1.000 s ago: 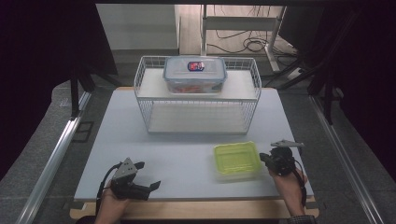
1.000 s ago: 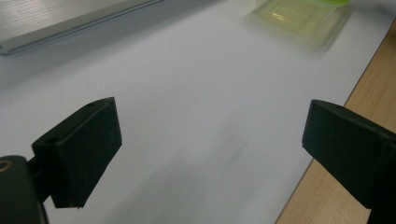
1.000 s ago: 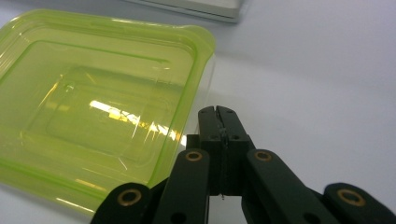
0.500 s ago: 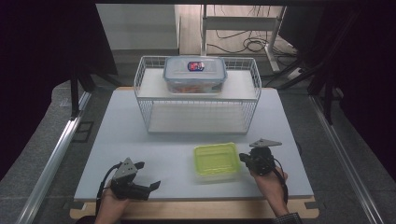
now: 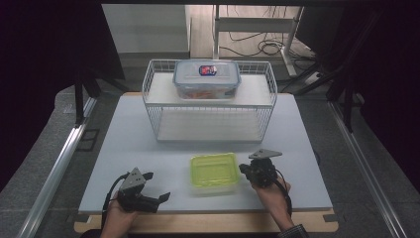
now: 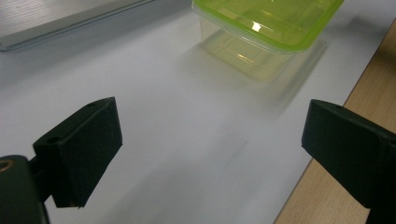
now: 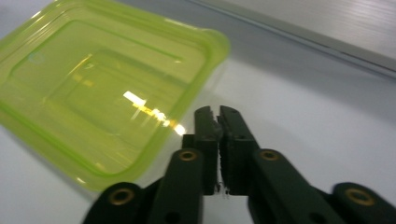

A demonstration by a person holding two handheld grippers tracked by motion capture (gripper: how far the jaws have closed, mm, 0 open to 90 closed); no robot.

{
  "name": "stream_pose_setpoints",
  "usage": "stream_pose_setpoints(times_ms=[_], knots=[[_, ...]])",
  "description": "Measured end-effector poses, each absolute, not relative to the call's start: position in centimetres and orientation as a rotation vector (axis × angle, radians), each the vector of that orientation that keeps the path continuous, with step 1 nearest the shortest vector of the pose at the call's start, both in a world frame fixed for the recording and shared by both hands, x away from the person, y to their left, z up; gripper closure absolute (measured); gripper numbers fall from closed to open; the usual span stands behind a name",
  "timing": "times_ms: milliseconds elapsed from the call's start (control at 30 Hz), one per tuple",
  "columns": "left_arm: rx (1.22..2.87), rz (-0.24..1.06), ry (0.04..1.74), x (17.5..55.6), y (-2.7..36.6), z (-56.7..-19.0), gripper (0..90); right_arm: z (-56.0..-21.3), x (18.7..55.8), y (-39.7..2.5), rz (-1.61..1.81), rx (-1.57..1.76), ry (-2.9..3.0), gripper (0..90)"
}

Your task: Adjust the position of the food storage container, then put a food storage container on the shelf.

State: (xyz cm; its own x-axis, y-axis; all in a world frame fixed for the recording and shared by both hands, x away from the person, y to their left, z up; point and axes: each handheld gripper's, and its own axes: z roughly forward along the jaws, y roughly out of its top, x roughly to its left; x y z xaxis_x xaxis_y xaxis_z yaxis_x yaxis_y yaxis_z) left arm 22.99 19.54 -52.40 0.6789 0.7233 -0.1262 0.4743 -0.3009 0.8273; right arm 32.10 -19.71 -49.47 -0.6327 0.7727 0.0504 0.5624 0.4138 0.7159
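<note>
Claws at a green-lidded container on the white worktop.

Right claw (image 7: 219, 116) is clenched with its jaws pressed together on nothing, its tip just beside the right edge of the green-lidded container (image 5: 214, 171). Left claw (image 5: 157, 198) sits released, jaws spread wide, near the worktop's (image 5: 124, 148) front-left edge and well apart from the container. That container rests flat on the worktop in front of a white wire basket rack (image 5: 210, 111), on top of which sits a clear blue-lidded food box (image 5: 206, 78).
</note>
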Motion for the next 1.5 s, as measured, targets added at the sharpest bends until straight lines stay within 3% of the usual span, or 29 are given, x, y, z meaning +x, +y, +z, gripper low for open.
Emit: stream_pose_setpoints(times_ms=[100, 233, 400, 500, 733, 1500], knots=[[1.962, 0.333, 0.929, 23.0, 19.5, -52.4, 5.0, -49.2, 32.3, -20.7, 1.07, 1.181, 2.382, 69.1], [1.964, 0.33, 0.93, 23.0, 19.5, -52.4, 5.0, -49.2, 32.3, -21.9, 1.14, 1.228, 2.384, 58.4], [1.965, 0.328, 0.931, 23.0, 19.5, -52.5, 5.0, -48.9, 32.4, -22.9, 1.238, 1.312, 2.36, 48.2], [1.964, 0.328, 0.932, 23.0, 19.6, -52.5, 5.0, -48.8, 32.4, -23.3, 1.318, 1.353, 2.347, 46.4], [1.968, 0.337, 0.931, 23.0, 19.5, -52.4, 5.1, -49.3, 32.3, -22.5, 1.41, 1.432, 2.35, 46.8], [1.974, 0.34, 0.923, 22.9, 19.4, -52.4, 5.1, -51.6, 35.2, -20.9, 1.551, 1.867, 2.37, 75.4]])
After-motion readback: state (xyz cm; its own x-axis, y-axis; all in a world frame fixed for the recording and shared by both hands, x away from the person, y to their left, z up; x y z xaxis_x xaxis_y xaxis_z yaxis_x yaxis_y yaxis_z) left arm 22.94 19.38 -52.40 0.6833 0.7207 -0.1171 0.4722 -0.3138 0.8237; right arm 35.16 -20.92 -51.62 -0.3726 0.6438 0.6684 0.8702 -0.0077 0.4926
